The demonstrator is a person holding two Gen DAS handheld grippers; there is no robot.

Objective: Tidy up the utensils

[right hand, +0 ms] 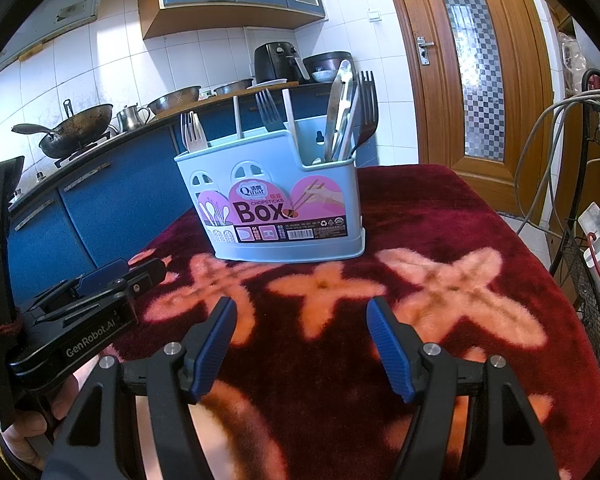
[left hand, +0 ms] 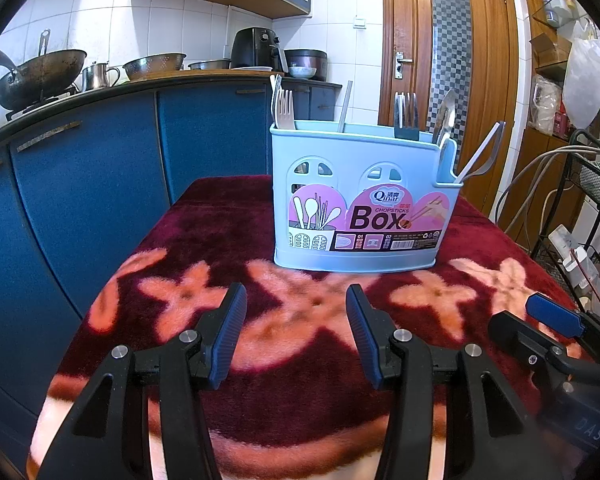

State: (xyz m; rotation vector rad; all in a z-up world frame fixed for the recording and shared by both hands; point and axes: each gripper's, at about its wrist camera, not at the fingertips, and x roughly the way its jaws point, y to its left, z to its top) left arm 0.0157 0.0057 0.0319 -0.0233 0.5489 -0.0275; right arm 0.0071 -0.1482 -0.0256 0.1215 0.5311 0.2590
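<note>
A light blue plastic chopsticks box [left hand: 360, 196] stands upright on a dark red floral cloth [left hand: 204, 240]; it also shows in the right wrist view [right hand: 276, 200]. It holds forks [left hand: 285, 109], a white handle [left hand: 345, 107], a dark fork [left hand: 406, 114] and metal spoons [left hand: 446, 116] sorted in compartments. My left gripper [left hand: 296, 304] is open and empty, in front of the box. My right gripper [right hand: 302, 316] is open and empty, also short of the box. Each gripper appears at the side of the other's view.
Blue kitchen cabinets [left hand: 80, 184] run along the left with a wok [left hand: 40, 74], a metal pot and colander on the counter. A wooden door [left hand: 452, 60] is behind. A black wire rack [left hand: 592, 216] with cables stands at the right of the table.
</note>
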